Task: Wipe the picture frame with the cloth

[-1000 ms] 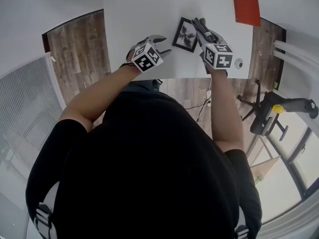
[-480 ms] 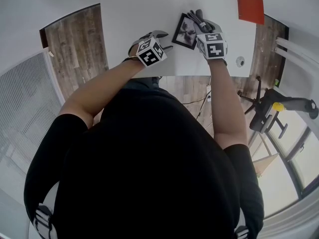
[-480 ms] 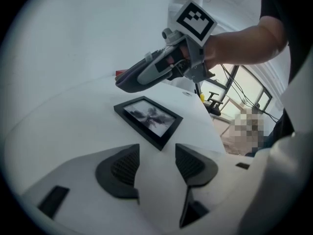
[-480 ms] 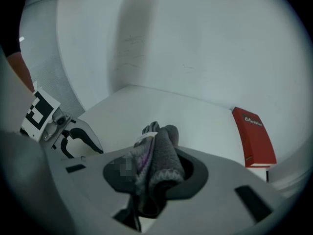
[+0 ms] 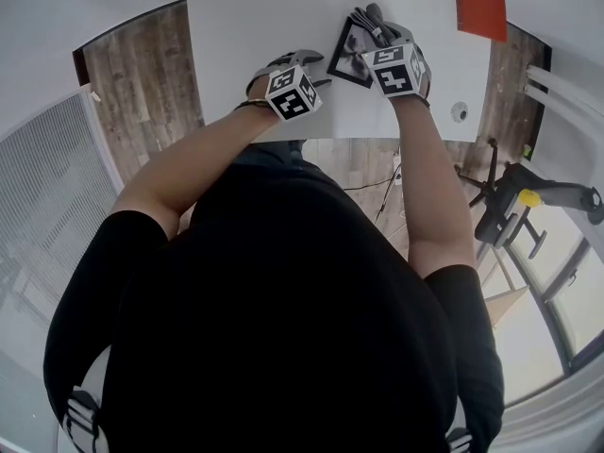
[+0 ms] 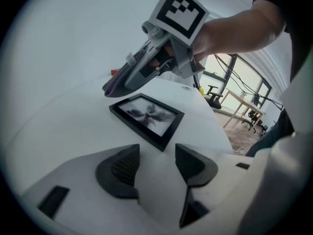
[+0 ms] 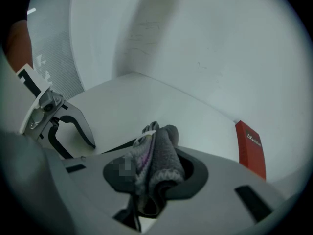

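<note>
A black picture frame (image 6: 146, 116) with a dark flower print lies flat on the white table (image 5: 245, 17). My right gripper (image 5: 374, 28) is shut on a folded grey and purple cloth (image 7: 157, 158) and hangs over the frame's far right part (image 5: 345, 53); the cloth's tip (image 6: 117, 83) is just above the frame's far corner. Just left of the frame, close to its near edge, my left gripper (image 6: 154, 163) is open. Its jaws have just been opening, with nothing between them.
A red booklet (image 5: 481, 3) lies at the table's far right. A small round white fitting (image 5: 459, 111) sits near the right front edge. Wooden floor and an office chair (image 5: 514, 215) lie beyond the table's near edge.
Both grippers have moved farther onto the table, toward the frame. The right gripper has rolled and now covers more of the frame with the cloth. The left jaws stand wider.
</note>
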